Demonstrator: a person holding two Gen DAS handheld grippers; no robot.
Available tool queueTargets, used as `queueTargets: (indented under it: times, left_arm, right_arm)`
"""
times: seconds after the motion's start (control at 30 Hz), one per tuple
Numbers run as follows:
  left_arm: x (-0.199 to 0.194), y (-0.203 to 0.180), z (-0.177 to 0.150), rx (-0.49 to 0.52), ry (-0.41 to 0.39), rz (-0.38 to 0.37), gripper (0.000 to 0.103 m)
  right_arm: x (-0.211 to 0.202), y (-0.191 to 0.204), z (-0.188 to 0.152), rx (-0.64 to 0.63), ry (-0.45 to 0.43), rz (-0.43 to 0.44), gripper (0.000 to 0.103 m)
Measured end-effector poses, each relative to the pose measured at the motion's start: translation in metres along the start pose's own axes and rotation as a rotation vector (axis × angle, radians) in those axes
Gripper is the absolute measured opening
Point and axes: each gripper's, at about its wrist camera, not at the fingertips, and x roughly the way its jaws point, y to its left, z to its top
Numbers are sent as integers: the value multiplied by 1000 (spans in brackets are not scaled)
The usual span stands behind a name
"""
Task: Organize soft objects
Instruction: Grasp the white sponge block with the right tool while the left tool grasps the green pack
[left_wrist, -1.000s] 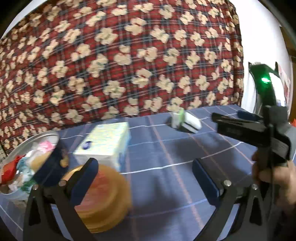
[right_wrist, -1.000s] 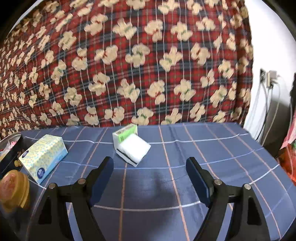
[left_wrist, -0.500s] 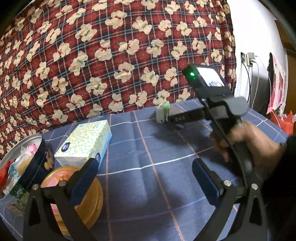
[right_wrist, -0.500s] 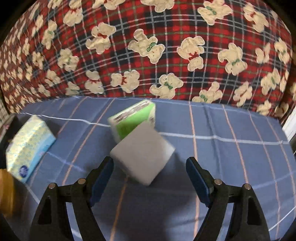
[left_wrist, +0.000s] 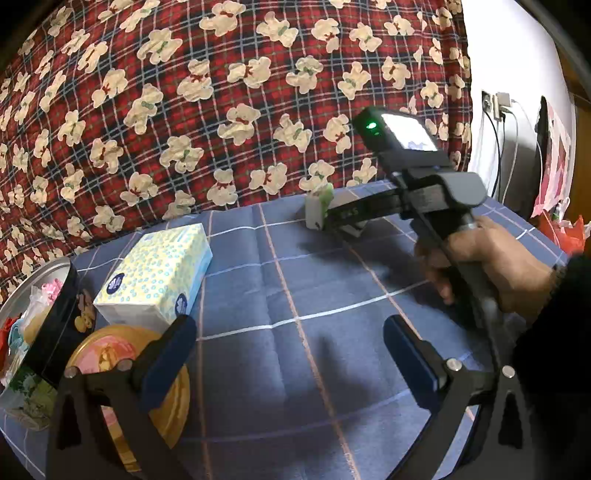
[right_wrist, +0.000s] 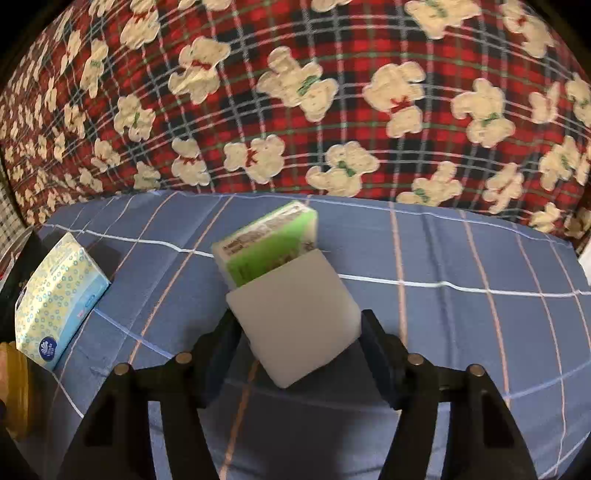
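Note:
A white sponge block (right_wrist: 295, 314) leans against a green tissue pack (right_wrist: 269, 240) on the blue checked cloth. My right gripper (right_wrist: 295, 347) has its fingers on both sides of the white block, touching or nearly touching its corners. In the left wrist view the right gripper (left_wrist: 332, 218) reaches the green pack (left_wrist: 319, 206) at the far side of the table. A blue-and-yellow tissue box (left_wrist: 155, 273) (right_wrist: 55, 302) lies at the left. My left gripper (left_wrist: 288, 358) is open and empty above the cloth, near the front.
A round yellow tin lid (left_wrist: 110, 365) lies under the left finger. A black tin (left_wrist: 44, 325) with mixed items stands at the far left. A red teddy-bear blanket (left_wrist: 221, 92) hangs behind the table. Cables and a wall socket (left_wrist: 498, 103) are at the right.
My right gripper has moved forward to the white block and narrowed around it. My left gripper has stayed almost still and open.

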Motion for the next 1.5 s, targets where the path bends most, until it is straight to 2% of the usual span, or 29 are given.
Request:
queueTargets:
  times: [0.13,0.2,0.27,0.43,0.53,0.63,0.7,0.8,0.9,1.07,1.17,1.23,1.3,1.4,1.5]
  left_arm:
    - [4,2,1,-19,11,-9,103]
    - [5,1,4,-27,-1,-16,103]
    - [7,-4,11,-12,-27,8,103]
    - [31,-16,51,-9,-43,22,103]
    - [65,-19,75,-46,17,-13,101]
    - [98,-25,93,-61,61,-34,90]
    - [114,-33,103,-44,68,-18,90]
    - [143,-41,117,-32,104,-12,83]
    - [163,-50,127,-26,130,-27,81]
    - [199,-56,137,-10,182,-3,68]
    - [216,-57,135,-13,218,-1,52]
    - [224,-55,130,-16,235,-7,26]
    - [231,-53,127,-42,274,-56,24]
    - [217,-48,127,-90,229,-104,24]
    - [196,-47,122,-104,188,-122,24]
  right_arm:
    - [-23,-18,-9,94,-72,6,64]
    - [-37,-27,-11,125,-120,-38,64]
    - [-49,-32,-12,147,-166,-91,64]
    - [-84,-46,-18,190,-273,-192,65]
    - [-95,-48,-22,182,-314,-238,65]
    - [-100,-54,-22,219,-338,-216,65]
    - [-100,-57,-22,238,-337,-192,65]
    - [-99,-59,-21,248,-340,-189,65]
    - [-99,-66,-22,273,-334,-196,65]
    - [-95,-78,-24,324,-313,-182,65]
    - [-92,-82,-25,341,-301,-178,65]
    - [-91,-83,-25,349,-301,-174,65]
    - [-91,-83,-25,351,-305,-180,65]
    - [-92,-82,-25,351,-316,-182,65]
    - [-95,-82,-26,354,-330,-184,65]
